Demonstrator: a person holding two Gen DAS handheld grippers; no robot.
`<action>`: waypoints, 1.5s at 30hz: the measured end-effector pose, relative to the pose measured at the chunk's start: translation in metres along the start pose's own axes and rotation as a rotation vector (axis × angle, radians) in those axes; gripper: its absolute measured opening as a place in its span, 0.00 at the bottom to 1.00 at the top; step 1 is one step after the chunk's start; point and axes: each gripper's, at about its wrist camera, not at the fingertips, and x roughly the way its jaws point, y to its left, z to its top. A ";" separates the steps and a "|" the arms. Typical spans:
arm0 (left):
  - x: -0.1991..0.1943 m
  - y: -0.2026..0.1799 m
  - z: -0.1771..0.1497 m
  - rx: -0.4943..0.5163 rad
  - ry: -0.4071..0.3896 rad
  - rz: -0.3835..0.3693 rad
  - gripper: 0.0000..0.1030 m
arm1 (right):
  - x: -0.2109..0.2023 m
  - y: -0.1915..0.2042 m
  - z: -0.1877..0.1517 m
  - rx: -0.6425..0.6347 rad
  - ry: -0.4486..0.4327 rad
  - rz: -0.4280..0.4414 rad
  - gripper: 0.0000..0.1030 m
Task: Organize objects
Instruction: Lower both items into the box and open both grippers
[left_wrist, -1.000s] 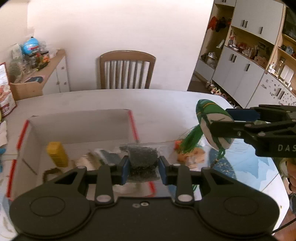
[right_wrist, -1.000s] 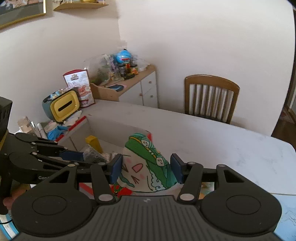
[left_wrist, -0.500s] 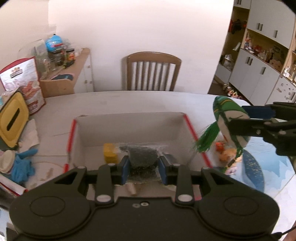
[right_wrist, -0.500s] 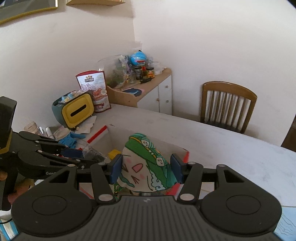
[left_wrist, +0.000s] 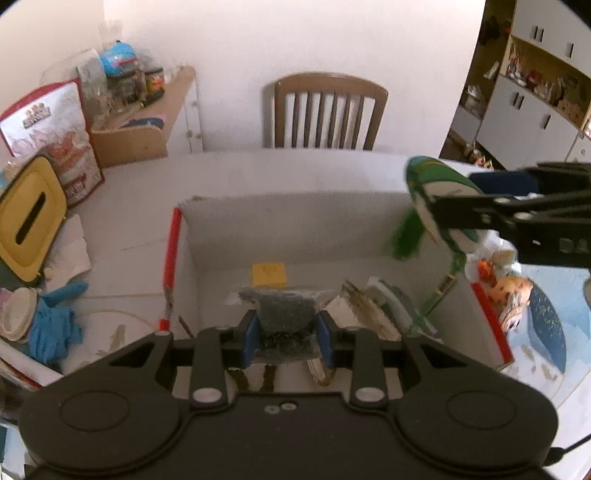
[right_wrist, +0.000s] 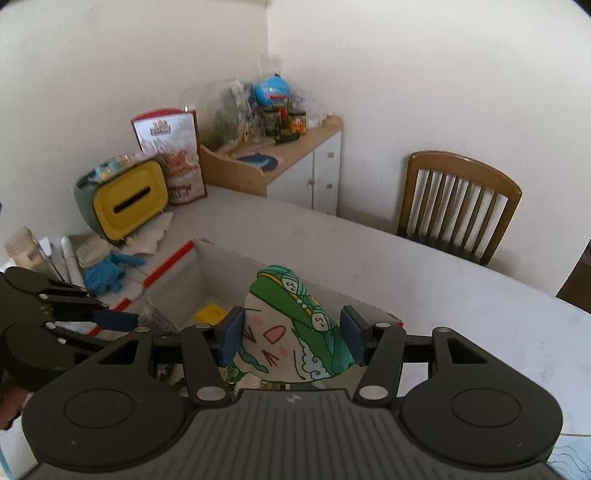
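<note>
A white cardboard box (left_wrist: 295, 218) with red-taped flaps stands open on the table. My left gripper (left_wrist: 287, 334) is shut on a clear bag of dark green bits (left_wrist: 286, 314), held over the box's near side. My right gripper (right_wrist: 291, 338) is shut on a green and white cartoon-face pouch (right_wrist: 291, 332) with a green tassel (left_wrist: 406, 236). The pouch hangs over the box's right rim (right_wrist: 369, 302). A yellow block (left_wrist: 268, 274) and several flat items (left_wrist: 384, 306) lie inside the box.
A yellow tissue holder (left_wrist: 27, 221), a blue glove (left_wrist: 51, 321) and a snack bag (left_wrist: 55, 136) crowd the table's left side. Small orange toys (left_wrist: 513, 295) lie right of the box on a blue mat. A wooden chair (left_wrist: 325, 110) stands behind the table.
Both grippers have shifted left with their loads. The bag now hangs over the box interior, and the pouch has come from beside the box to above its right rim.
</note>
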 end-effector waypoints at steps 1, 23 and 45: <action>0.004 0.000 0.000 0.003 0.010 -0.001 0.31 | 0.007 0.000 -0.001 -0.001 0.009 0.003 0.54; 0.067 0.003 -0.009 0.036 0.232 -0.005 0.31 | 0.078 0.009 -0.038 0.026 0.199 0.034 0.56; 0.050 -0.012 -0.011 0.032 0.217 0.002 0.64 | 0.052 0.013 -0.036 0.058 0.169 0.068 0.69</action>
